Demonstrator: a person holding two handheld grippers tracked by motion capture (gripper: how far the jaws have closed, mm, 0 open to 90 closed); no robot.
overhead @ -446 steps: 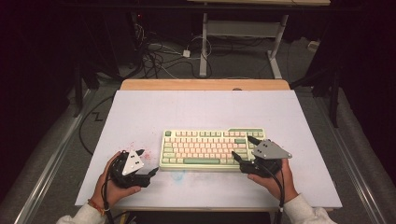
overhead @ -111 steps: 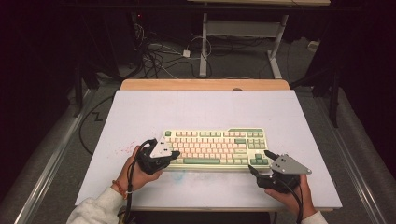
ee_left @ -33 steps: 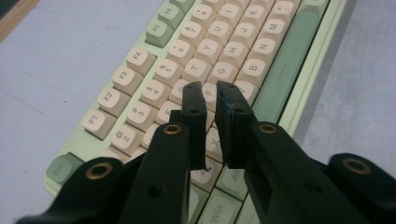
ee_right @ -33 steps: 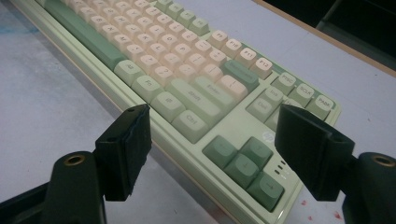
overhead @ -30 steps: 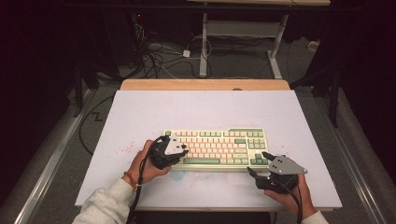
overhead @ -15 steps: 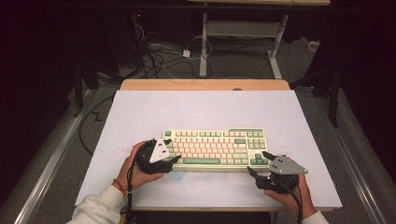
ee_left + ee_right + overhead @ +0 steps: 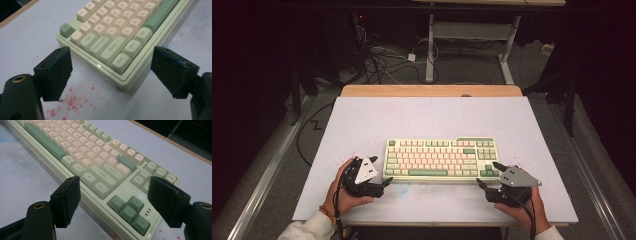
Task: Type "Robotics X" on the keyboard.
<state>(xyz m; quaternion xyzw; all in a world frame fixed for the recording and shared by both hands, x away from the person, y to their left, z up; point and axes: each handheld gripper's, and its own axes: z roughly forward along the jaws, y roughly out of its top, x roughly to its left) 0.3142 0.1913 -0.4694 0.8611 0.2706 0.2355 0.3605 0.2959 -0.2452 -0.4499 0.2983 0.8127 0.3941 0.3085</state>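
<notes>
Back off the keys comes the left gripper (image 7: 381, 173), jaws spread at the keyboard (image 7: 439, 158) near-left corner; right gripper (image 7: 490, 176) spread near-right. Next, likely gripping both ends.

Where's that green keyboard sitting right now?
In the high view, the keyboard lies flat on the white table, toward its near edge, with the left gripper and right gripper at its near corners.
</notes>
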